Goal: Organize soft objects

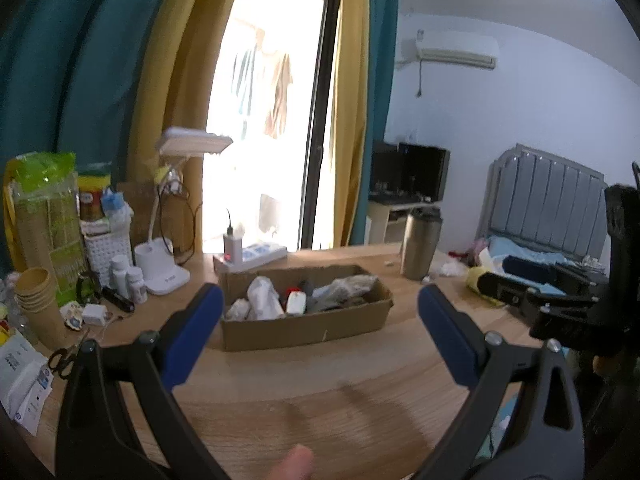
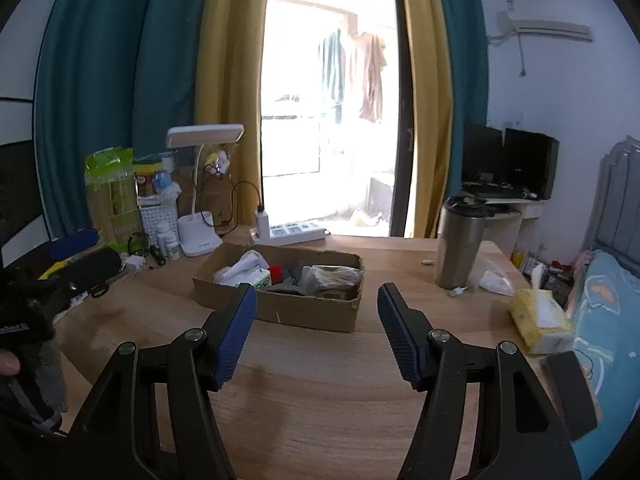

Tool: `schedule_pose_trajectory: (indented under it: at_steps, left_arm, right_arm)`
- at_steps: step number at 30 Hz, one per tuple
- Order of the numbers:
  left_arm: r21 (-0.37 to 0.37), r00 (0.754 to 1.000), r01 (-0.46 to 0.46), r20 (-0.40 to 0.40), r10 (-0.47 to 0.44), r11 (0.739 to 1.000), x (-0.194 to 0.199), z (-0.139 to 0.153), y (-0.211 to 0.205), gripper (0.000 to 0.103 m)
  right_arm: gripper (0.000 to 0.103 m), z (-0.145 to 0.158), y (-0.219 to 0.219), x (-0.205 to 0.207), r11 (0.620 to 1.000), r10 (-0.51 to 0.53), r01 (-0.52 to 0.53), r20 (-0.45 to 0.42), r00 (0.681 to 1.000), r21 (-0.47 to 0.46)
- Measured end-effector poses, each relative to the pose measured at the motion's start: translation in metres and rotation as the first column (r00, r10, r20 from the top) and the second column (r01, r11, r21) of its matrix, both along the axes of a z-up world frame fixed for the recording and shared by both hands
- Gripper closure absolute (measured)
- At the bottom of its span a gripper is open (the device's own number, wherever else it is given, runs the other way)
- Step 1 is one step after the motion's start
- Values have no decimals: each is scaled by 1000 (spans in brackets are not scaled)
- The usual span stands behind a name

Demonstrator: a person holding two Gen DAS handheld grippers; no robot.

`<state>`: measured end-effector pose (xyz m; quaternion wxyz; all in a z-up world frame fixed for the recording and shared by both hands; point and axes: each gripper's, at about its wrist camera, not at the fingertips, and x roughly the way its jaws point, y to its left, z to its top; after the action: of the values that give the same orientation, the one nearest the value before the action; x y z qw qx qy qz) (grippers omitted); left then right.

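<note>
A shallow cardboard box (image 1: 320,326) (image 2: 320,312) sits in the middle of the wooden table (image 1: 312,408) (image 2: 320,400), filled with several soft items: white cloth rolls (image 1: 262,300) (image 2: 242,268), a red piece (image 2: 275,271) and grey socks (image 1: 344,290) (image 2: 328,278). My left gripper (image 1: 320,300) hangs open in front of the box, nothing between its blue pads. My right gripper (image 2: 316,300) is open too, empty, just short of the box's near wall. At the right of the left wrist view the right gripper (image 1: 504,288) shows. A yellow tissue pack (image 2: 540,320) lies near the table's right edge.
A steel tumbler (image 1: 420,246) (image 2: 460,244) stands right of the box. Behind the box lie a power strip (image 2: 296,232) and a white desk lamp (image 1: 168,272) (image 2: 200,236). Paper cups (image 1: 36,292), bottles, scissors (image 1: 64,358) and packets crowd the left. A bed (image 2: 608,320) flanks the right edge.
</note>
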<state>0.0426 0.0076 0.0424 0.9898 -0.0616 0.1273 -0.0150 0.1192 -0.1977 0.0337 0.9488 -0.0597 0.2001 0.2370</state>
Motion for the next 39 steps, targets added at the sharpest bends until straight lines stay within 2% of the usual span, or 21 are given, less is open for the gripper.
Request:
schedule_pose_trajectory:
  at_steps: [4,8,12,16,25,39]
  left_arm:
    - [-1,999,-2,48,2,1000,-21,7,-6,4]
    - [-29,996,-2,84,4,1000,-35,19,-5,3]
    - [19,990,-57,133,54,998,-46,29,-8,3]
    - [35,985,-66,160,60,997,-53,36,-10,3]
    - [21,985,-39,167,34,999,-61,46,-8,3]
    - [22,988,-28,151,25,999,-62,47,-9,3]
  right_arm:
    - [27,5,-13,-17,999,-32,31,29,999,21]
    - [23,13,-24,-30,998,-57,56,64,996,29]
    - [22,30,-31,-45,996,-76,71,121,990,46]
    - [21,41,-32,-55,996,-79,72,161,984,46]
    - [21,48,-30,-64,996,-83,74,194,977,55]
    - [21,49,-28,-66,997,-70,63,176,982,48]
